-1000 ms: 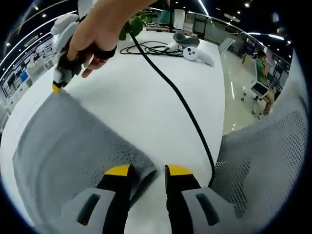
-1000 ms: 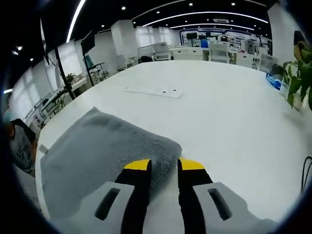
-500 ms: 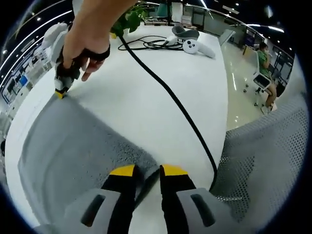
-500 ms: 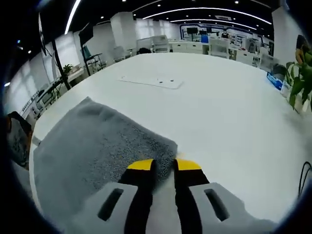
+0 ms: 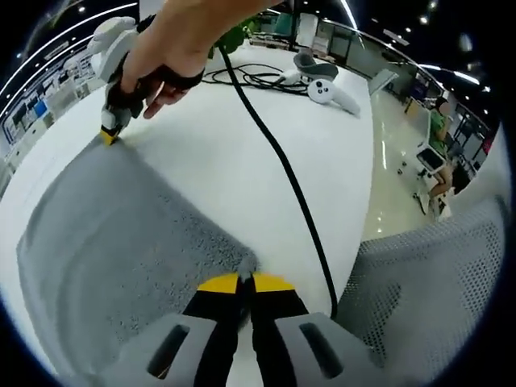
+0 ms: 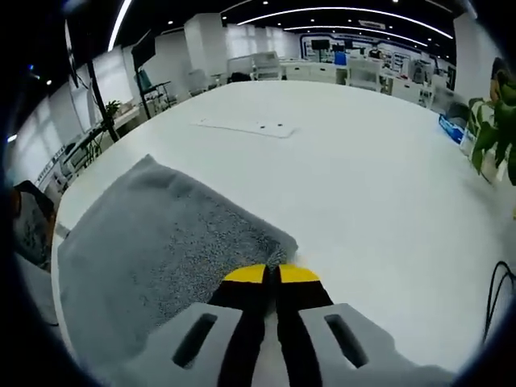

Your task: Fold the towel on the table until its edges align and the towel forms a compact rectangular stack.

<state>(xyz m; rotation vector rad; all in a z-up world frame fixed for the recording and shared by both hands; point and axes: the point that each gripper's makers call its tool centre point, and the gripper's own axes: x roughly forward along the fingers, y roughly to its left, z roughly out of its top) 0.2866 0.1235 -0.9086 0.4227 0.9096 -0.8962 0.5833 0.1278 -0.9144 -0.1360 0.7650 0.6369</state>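
A grey towel (image 5: 113, 234) lies flat on the white table (image 5: 242, 169). In the left gripper view my left gripper (image 5: 244, 282) is shut on the towel's near right corner. At the far corner of the same view, a hand holds my right gripper (image 5: 108, 135), its yellow tips pinched on the towel's edge. In the right gripper view the towel (image 6: 153, 242) spreads to the left, and my right gripper (image 6: 271, 274) is shut on its corner.
A black cable (image 5: 282, 169) runs across the table from the right gripper's hand to the near edge. White controllers (image 5: 322, 85) and coiled cables lie at the far end. A grey mesh chair (image 5: 427, 282) stands at the right. A flat white plate (image 6: 246, 126) lies farther along the table.
Both grippers have gone from open around the towel corners to shut on them. The towel has stayed flat on the table.
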